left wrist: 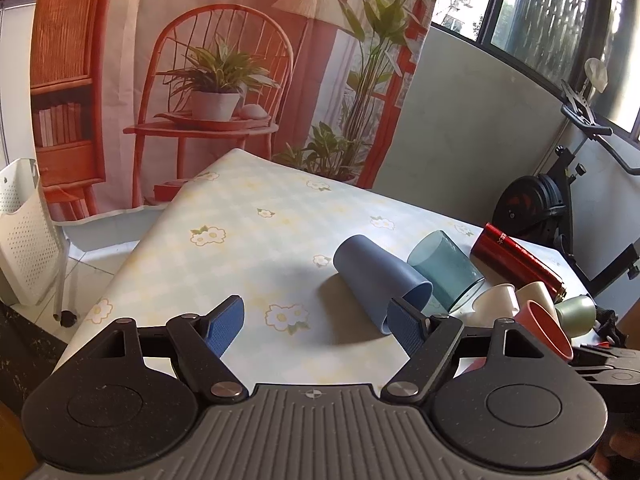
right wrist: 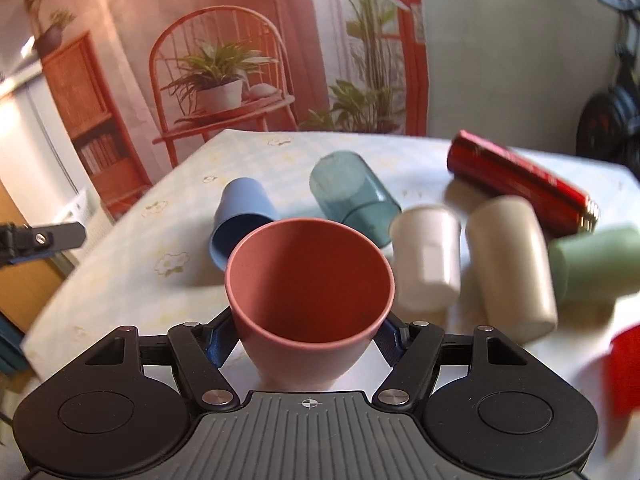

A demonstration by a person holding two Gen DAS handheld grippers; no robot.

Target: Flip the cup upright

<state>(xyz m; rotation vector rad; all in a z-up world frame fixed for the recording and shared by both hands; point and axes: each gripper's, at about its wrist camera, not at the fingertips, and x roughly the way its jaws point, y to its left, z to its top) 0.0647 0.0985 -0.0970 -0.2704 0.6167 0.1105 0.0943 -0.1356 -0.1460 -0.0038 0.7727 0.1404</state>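
My right gripper [right wrist: 306,338] is shut on a terracotta cup [right wrist: 310,280], mouth toward the camera, held above the table; the cup also shows at the right of the left wrist view [left wrist: 546,330]. My left gripper [left wrist: 316,326] is open and empty over the table, its right finger [left wrist: 406,326] just in front of the mouth of a blue cup [left wrist: 380,276] lying on its side. That blue cup also shows in the right wrist view [right wrist: 242,216]. A teal translucent cup [left wrist: 444,266] [right wrist: 354,196] lies on its side beside it.
On the floral tablecloth [left wrist: 224,240] lie a white cup [right wrist: 426,256], a beige cup [right wrist: 510,264], a green cup [right wrist: 592,266] and a red cylinder [right wrist: 524,182]. A red object [right wrist: 624,372] sits at the right edge. A white chair [left wrist: 24,232] stands left; an exercise bike [left wrist: 560,200] right.
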